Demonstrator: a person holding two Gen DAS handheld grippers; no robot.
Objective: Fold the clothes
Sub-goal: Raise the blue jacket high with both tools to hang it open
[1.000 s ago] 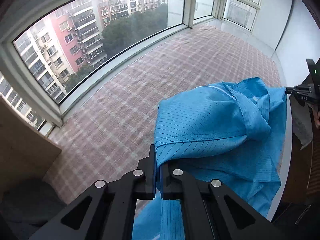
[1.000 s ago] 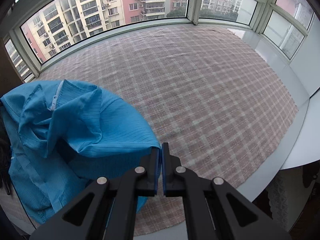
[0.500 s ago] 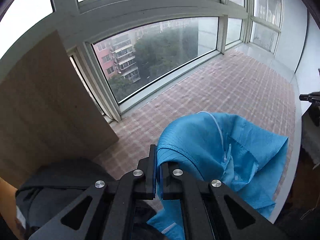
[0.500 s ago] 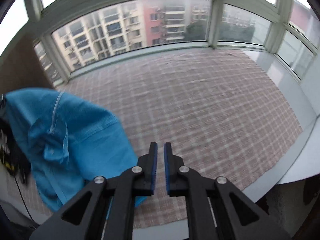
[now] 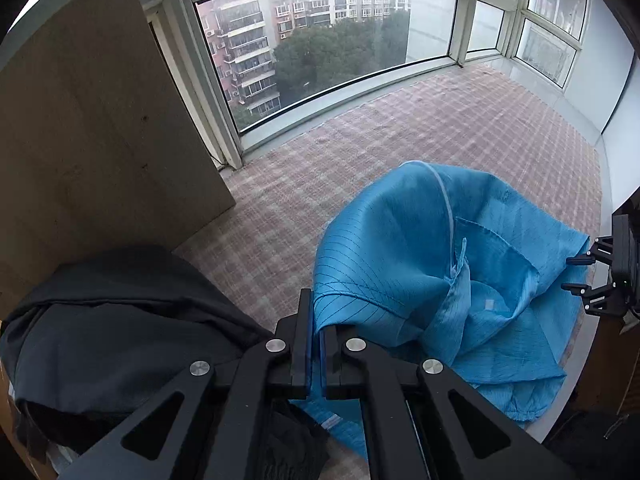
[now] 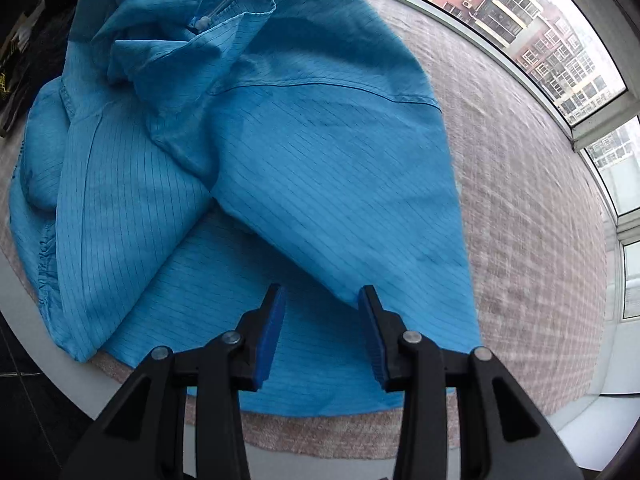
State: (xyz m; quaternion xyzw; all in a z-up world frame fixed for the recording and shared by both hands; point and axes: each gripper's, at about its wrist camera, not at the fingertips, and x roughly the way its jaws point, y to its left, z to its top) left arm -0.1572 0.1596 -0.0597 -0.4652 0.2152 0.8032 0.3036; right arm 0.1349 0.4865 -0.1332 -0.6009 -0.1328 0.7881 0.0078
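While pinching a stitched seam of the blue garment (image 5: pixel 400 248), left hand-held gripper (image 5: pixel 316 320) pressed together, black fingers closed on the fabric at the bottom centre of the left wrist view. Cloth lifted from that pinch into a rounded hump, then draped down to the right across a pink-and-grey checked mat (image 5: pixel 440 128) on a wide window ledge. Pale zipper (image 5: pixel 444 196) curving over the top of the hump; collar flaps bunched below it. Far right of the same view: right hand-held gripper (image 5: pixel 568 273), fingers spread, just beside the garment's right edge.

From the right wrist view: right hand-held gripper (image 6: pixel 322 292) spread wide, blue pads facing each other, gripping nothing. Blue garment (image 6: pixel 280 160) filling most of the picture beyond the fingers, thin dark pinstripes running across it, collar (image 6: pixel 180 40) crumpled at upper left, a raised fold sloping down toward the right finger. Cannot tell whether that finger touches the fold. Lower layer of the garment flat on the checked mat (image 6: pixel 520 160), near the ledge's white front edge (image 6: pixel 580 420).

Lower left of the left wrist view: heap of black clothing (image 5: pixel 100 320), close beside the left hand-held gripper. Behind it, a tall wooden board (image 5: pixel 100 120) standing against the window frame. Curved windows (image 5: pixel 320 40) beyond, with apartment blocks and trees outside.
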